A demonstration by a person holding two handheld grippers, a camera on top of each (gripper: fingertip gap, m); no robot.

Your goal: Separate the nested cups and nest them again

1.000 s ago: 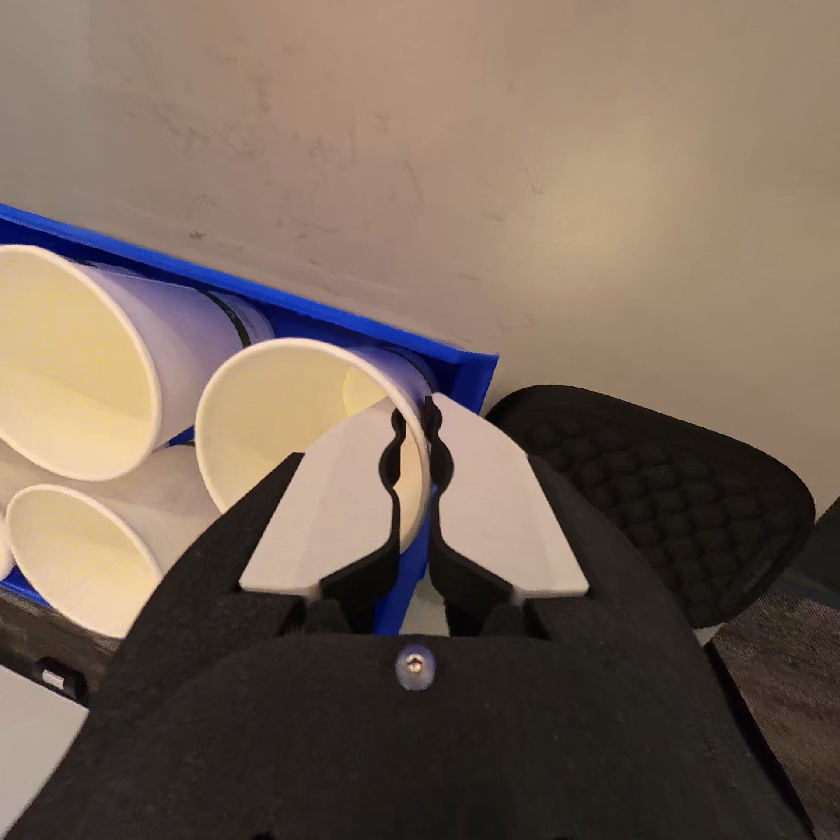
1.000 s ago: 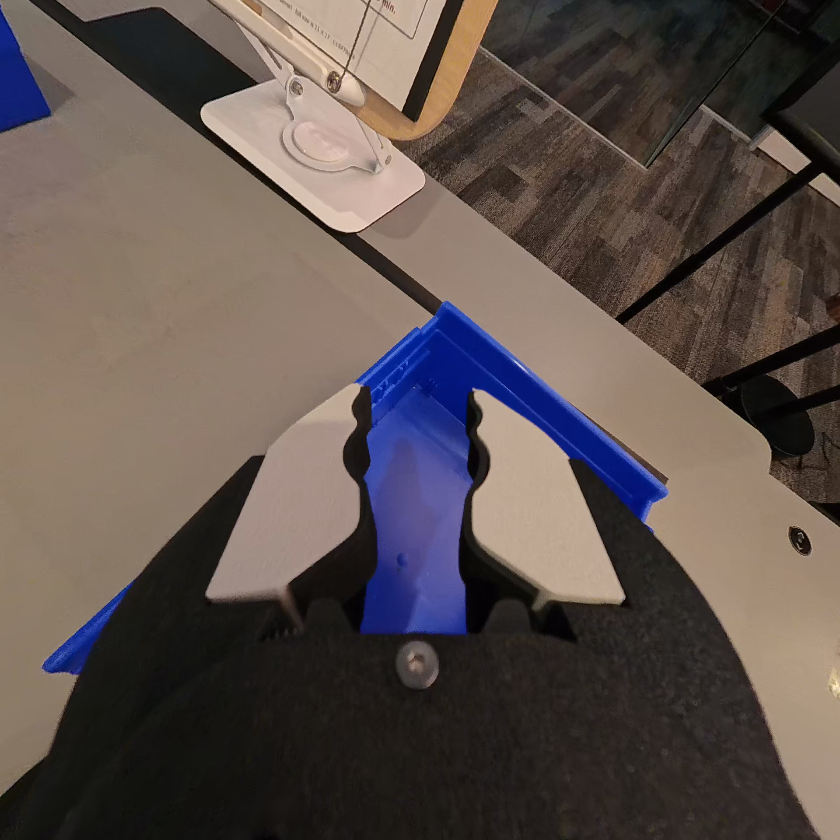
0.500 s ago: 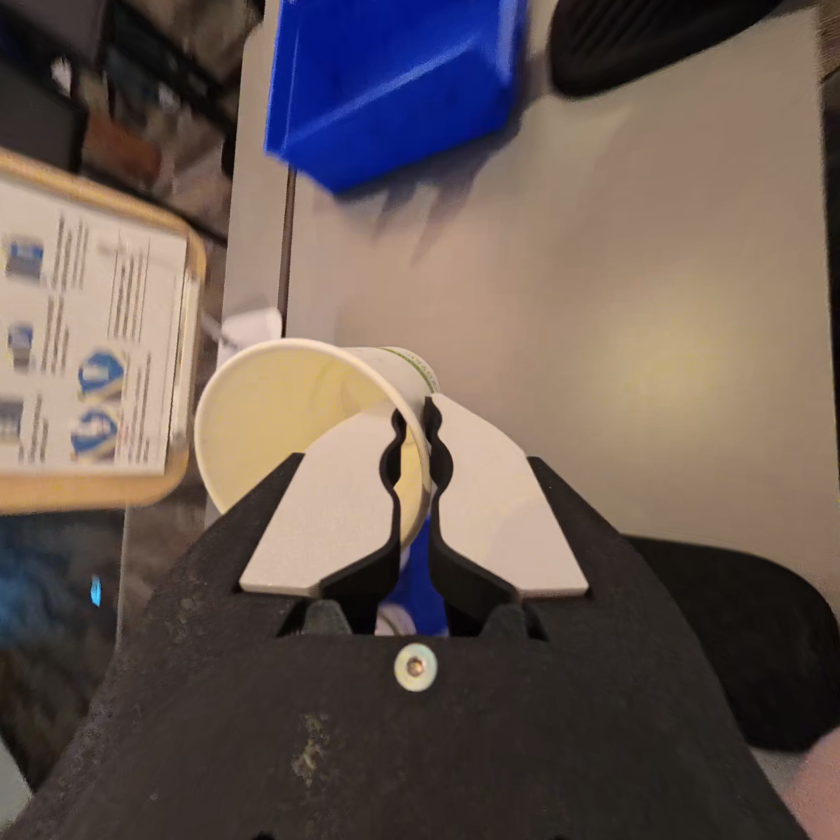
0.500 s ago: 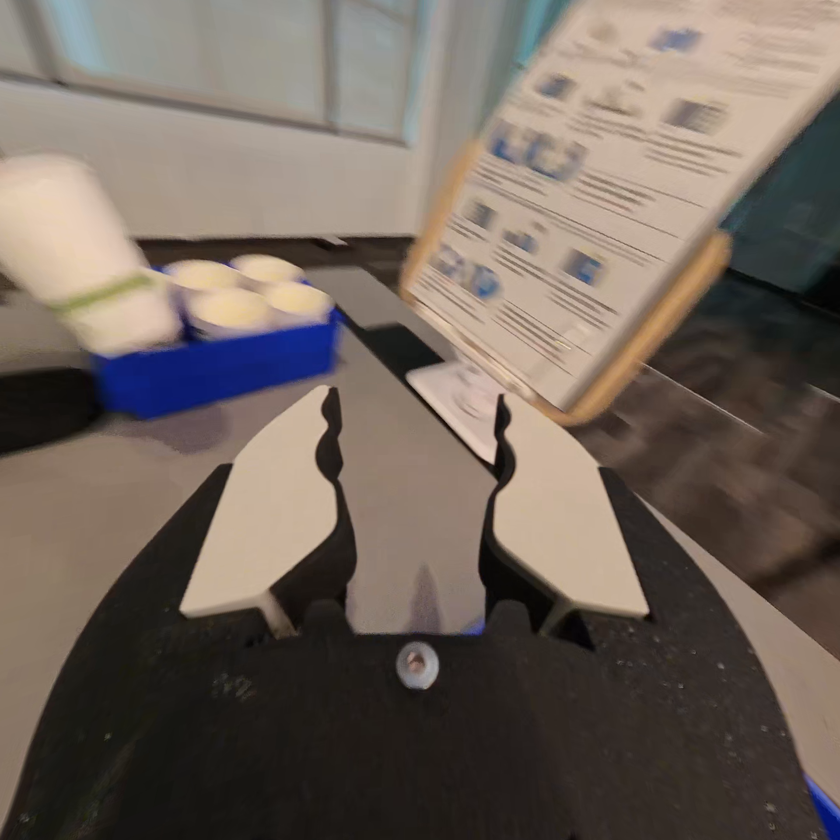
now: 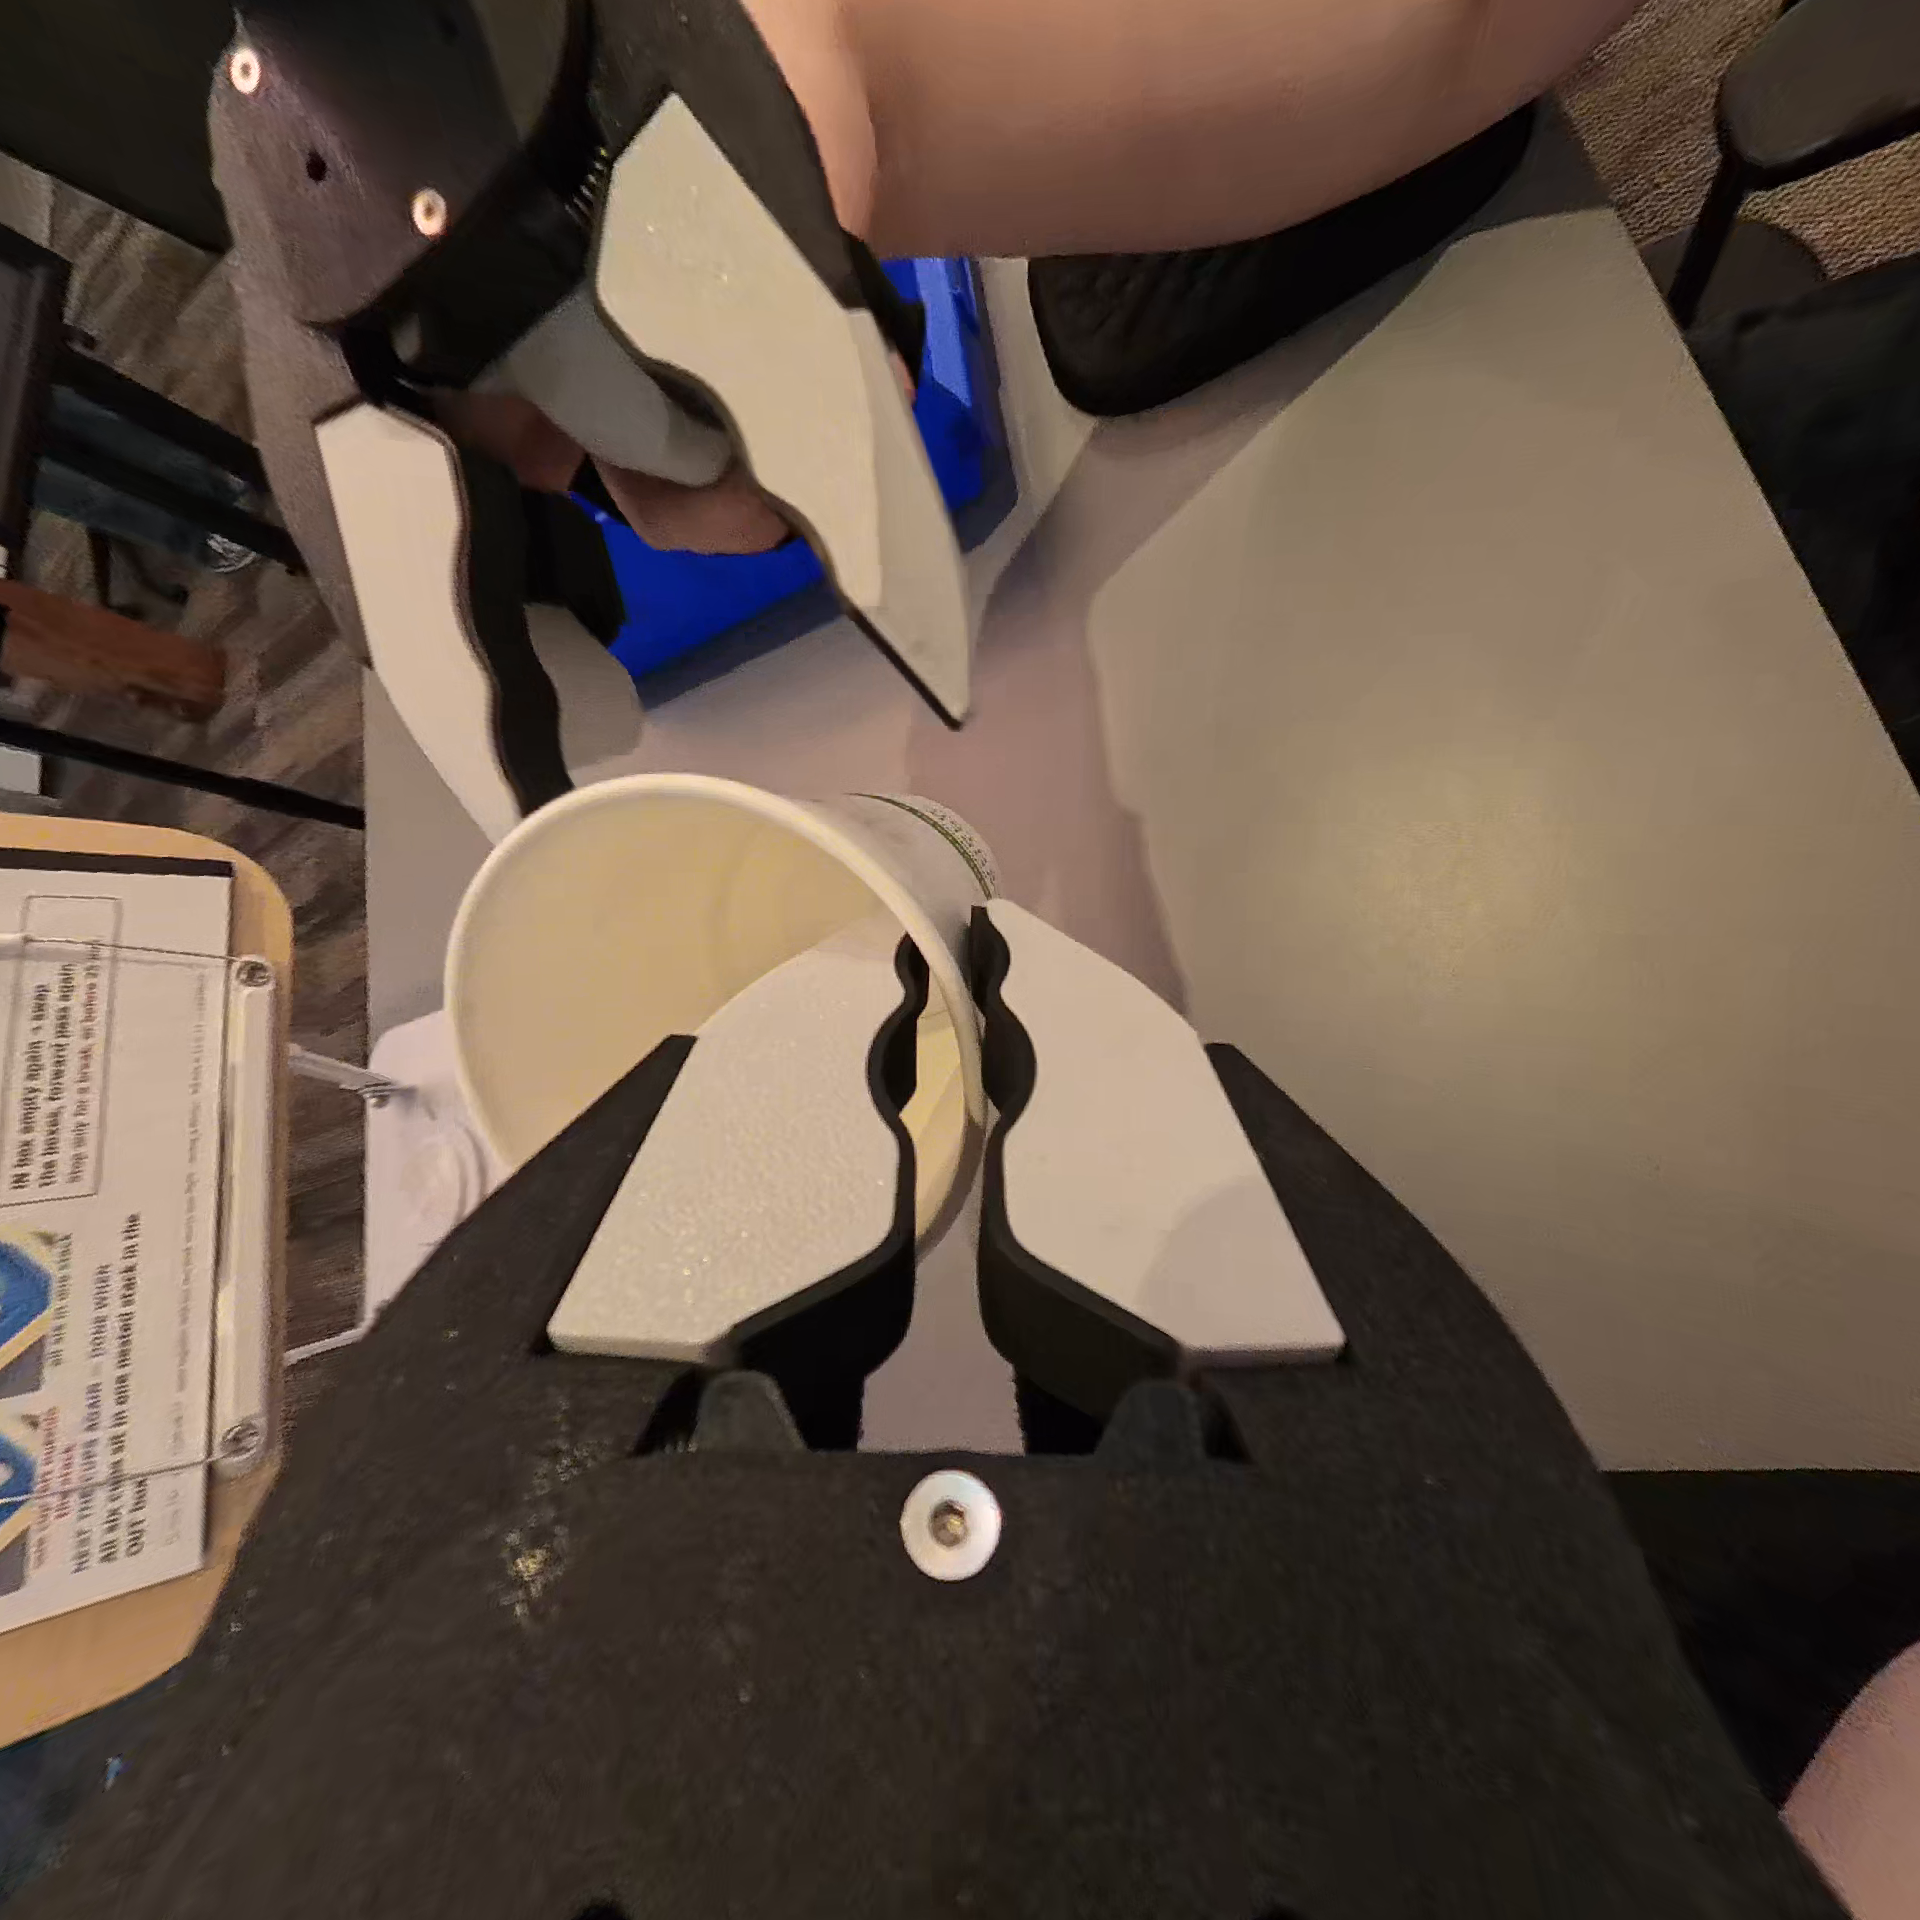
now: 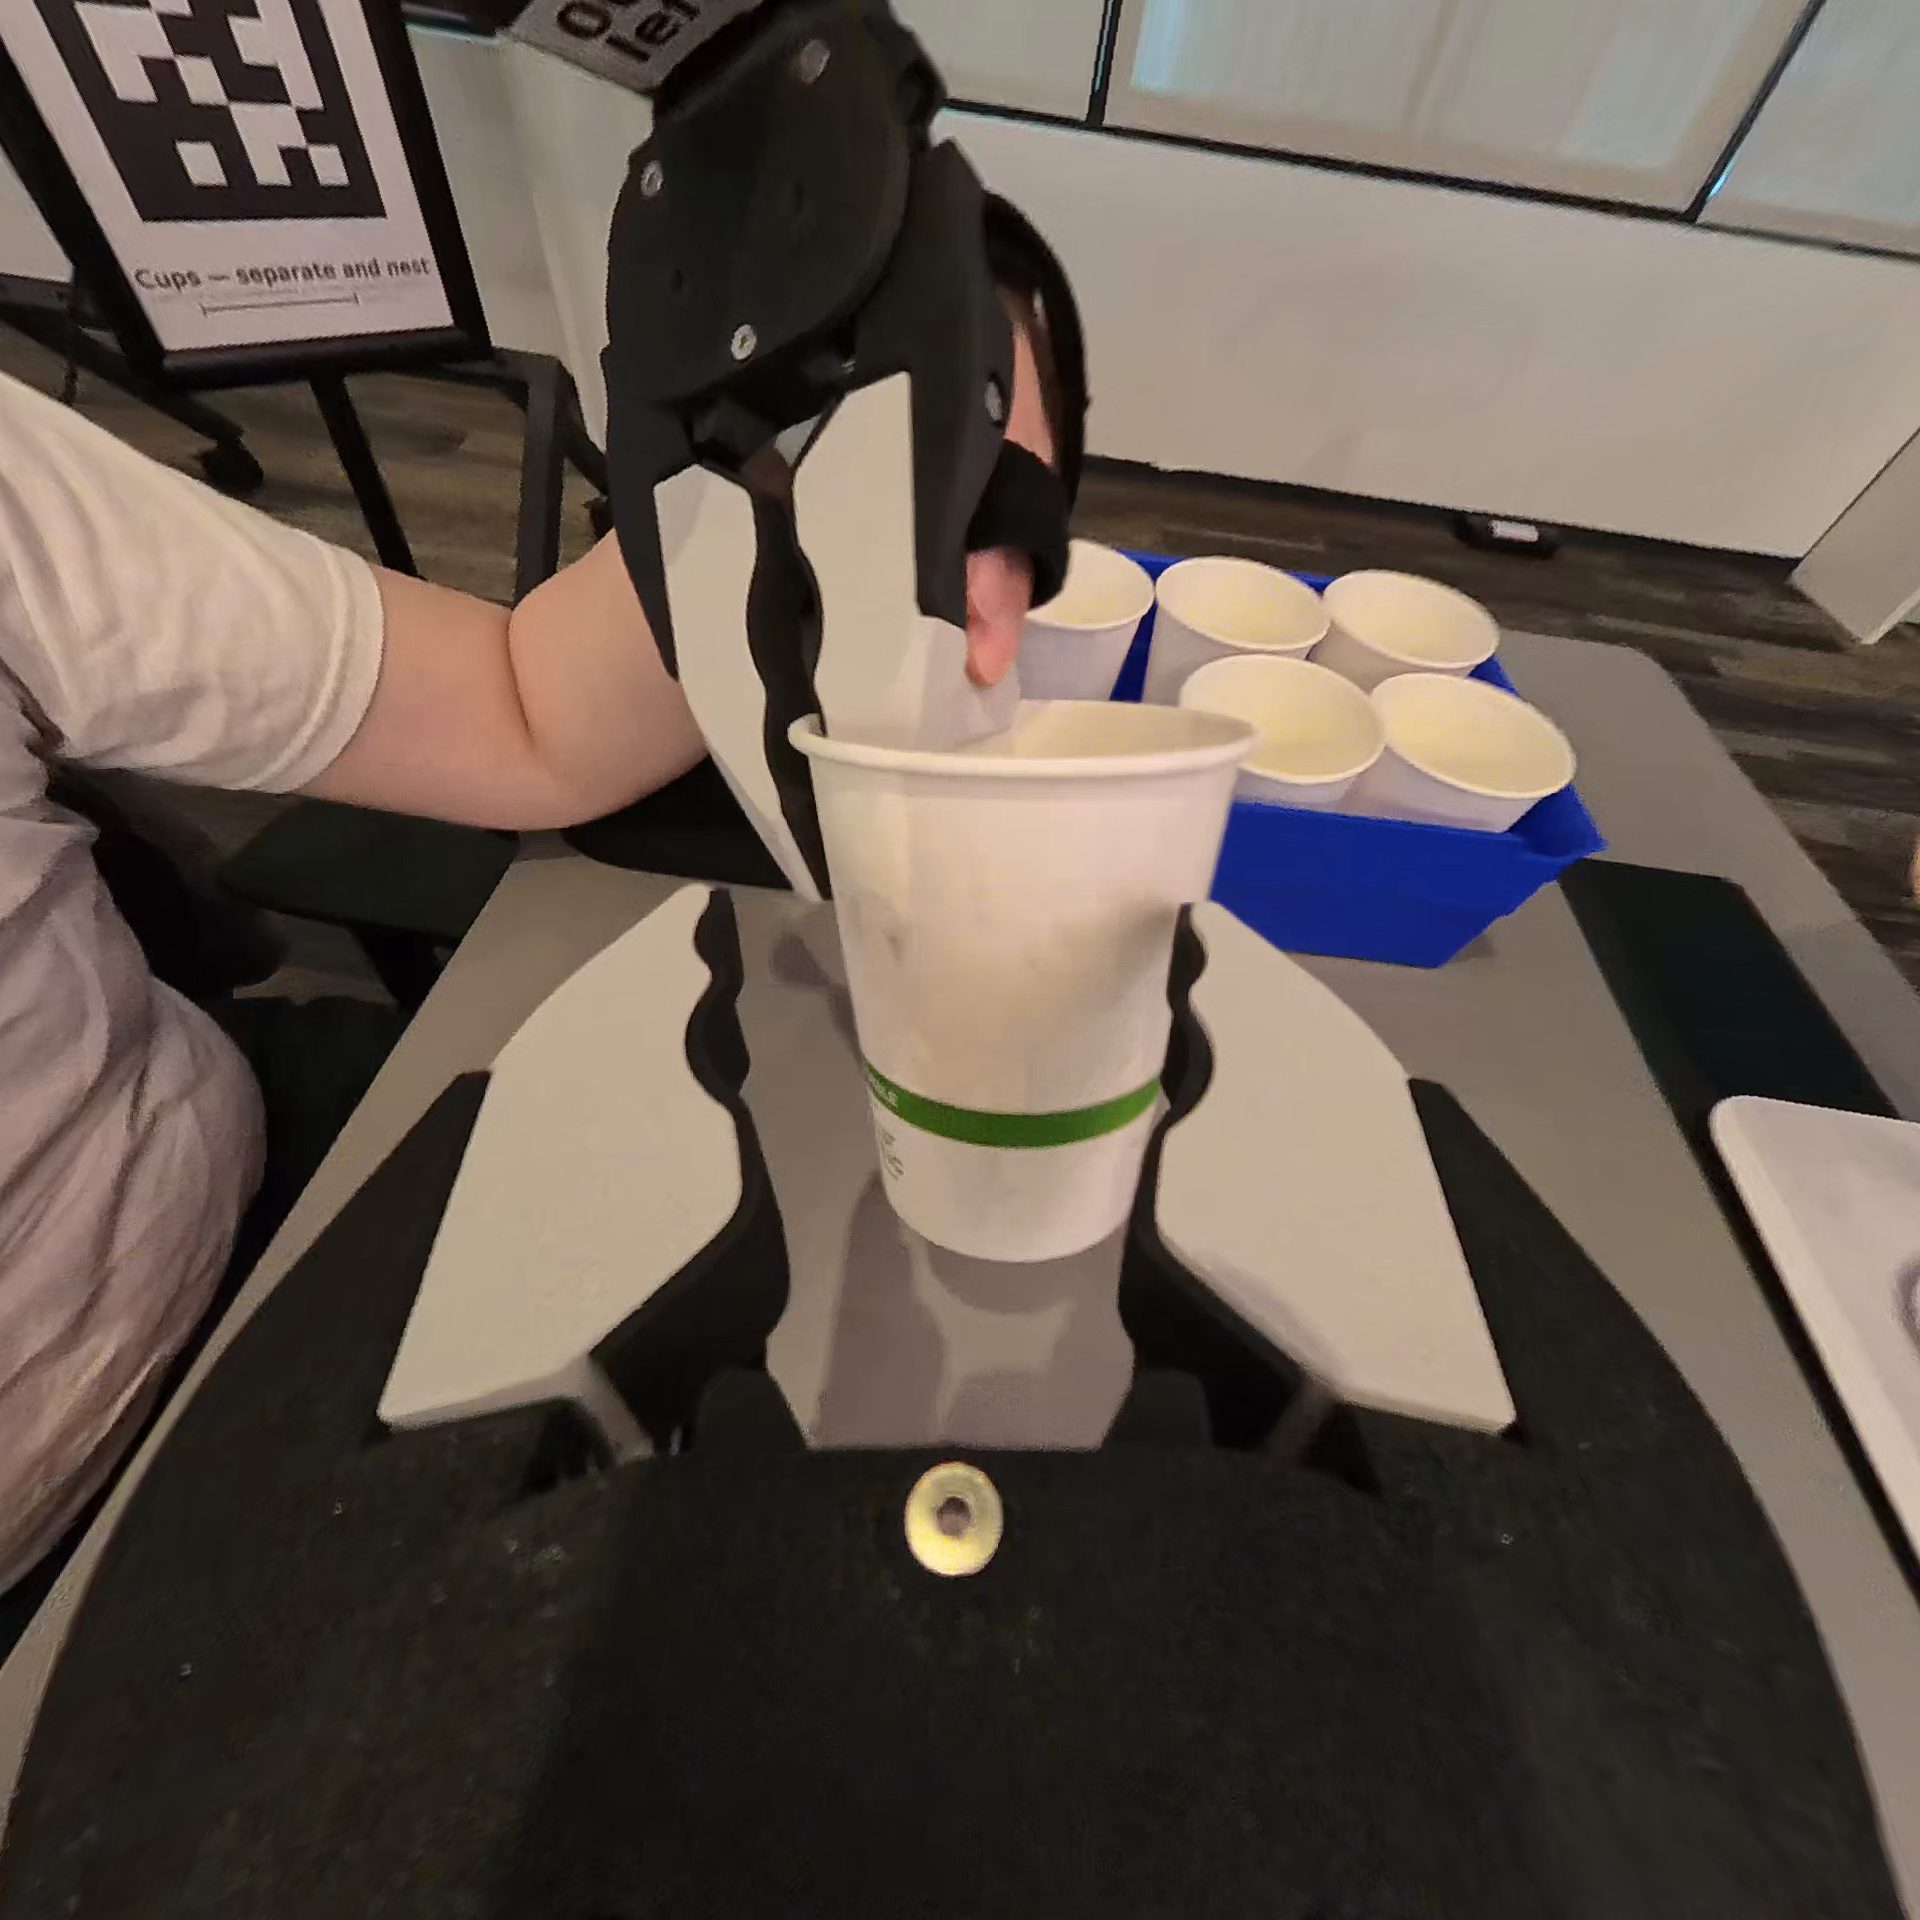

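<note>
A: What carries it all, and how much room is there?

B: A grey tabletop [image 6: 1558, 1018]; the stretch on the far side of the cup from the sign board, seen from the left wrist, lies bare out to its edge; a dark padded chair back [image 5: 1226, 312] sits past that edge.

A: What crowds it?

B: A blue bin [image 6: 1382, 883] at the far right corner holds five loose paper cups [image 6: 1278, 717] upright; a wood-framed sign board [image 5: 114, 1247] on a white base stands at the right edge, near the cup; a second blue bin [image 5: 727, 613] shows behind the right gripper in the left wrist view.

A: And the cup itself?

B: The white green-banded cup [image 6: 1018, 977] hangs upright just above the middle of the tabletop; the left gripper [image 5: 943, 935] comes from above and pinches its rim, one finger inside, one outside; the right gripper [image 6: 951, 997] is spread wide, fingers flanking the cup's lower wall, whether touching I cannot tell.
</note>
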